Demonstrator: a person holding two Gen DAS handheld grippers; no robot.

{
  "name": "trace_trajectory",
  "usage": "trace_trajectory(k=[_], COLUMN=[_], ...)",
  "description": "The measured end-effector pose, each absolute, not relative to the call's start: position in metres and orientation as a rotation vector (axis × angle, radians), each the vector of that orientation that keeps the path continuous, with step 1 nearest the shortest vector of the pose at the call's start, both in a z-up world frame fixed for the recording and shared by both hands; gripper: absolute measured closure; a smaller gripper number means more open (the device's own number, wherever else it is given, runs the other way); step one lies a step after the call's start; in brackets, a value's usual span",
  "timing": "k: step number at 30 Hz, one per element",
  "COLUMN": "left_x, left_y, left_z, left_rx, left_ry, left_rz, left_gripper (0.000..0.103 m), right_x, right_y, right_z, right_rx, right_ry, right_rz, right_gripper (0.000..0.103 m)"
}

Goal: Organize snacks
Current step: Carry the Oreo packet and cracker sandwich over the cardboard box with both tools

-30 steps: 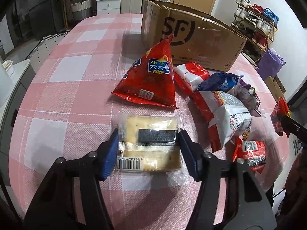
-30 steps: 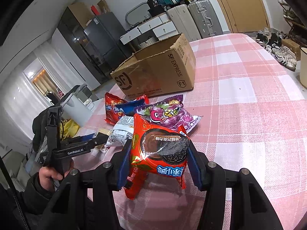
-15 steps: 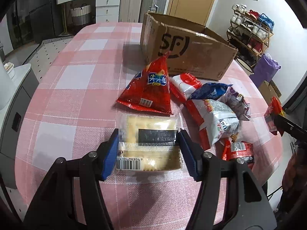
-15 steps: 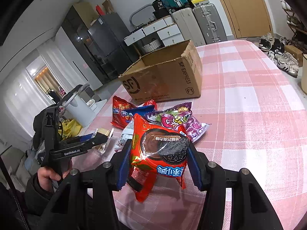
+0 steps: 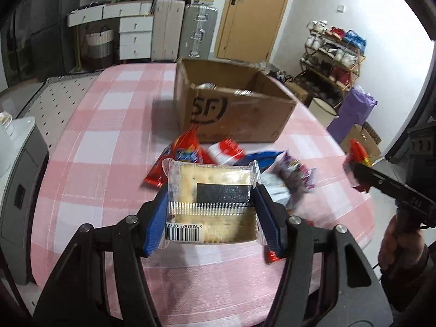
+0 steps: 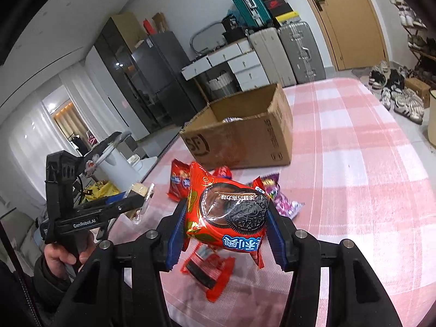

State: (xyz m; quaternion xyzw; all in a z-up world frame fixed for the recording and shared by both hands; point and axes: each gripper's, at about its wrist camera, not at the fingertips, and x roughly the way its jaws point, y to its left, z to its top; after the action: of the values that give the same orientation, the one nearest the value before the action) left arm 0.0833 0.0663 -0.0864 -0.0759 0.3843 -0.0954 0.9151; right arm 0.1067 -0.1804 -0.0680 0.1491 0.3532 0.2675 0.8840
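Pink-checked tablecloth (image 5: 103, 141) carries one open cardboard box (image 5: 234, 111), several loose snack bags (image 5: 275, 171). Your left gripper (image 5: 211, 204) clamps clear-wrapped cracker pack (image 5: 211, 190), lifted off table. Your right gripper (image 6: 224, 219) clamps red Oreo pack (image 6: 229, 215), puffy, held above table.

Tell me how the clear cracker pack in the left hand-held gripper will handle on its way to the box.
The cracker pack probably stays flat and stiff: it spans the left hand-held gripper without sagging. Likely light. The crackers look brittle, so squeezing harder may crack them. Its glossy wrapper could slip.
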Motion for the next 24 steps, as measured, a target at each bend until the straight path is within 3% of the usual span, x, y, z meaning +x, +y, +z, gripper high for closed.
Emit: trace_trajectory(k=[24], left_x=[0.124], left_y=[0.035], left_z=[0.019], left_rx=[-0.152], left_ry=[0.634], left_rz=[-0.313], left_gripper=[0.045], right_x=[0.167], right_y=[-0.143], right_z=[0.004], right_rx=[0.199], right_ry=[0.645], right_rz=[0.642], right_gripper=[0.049])
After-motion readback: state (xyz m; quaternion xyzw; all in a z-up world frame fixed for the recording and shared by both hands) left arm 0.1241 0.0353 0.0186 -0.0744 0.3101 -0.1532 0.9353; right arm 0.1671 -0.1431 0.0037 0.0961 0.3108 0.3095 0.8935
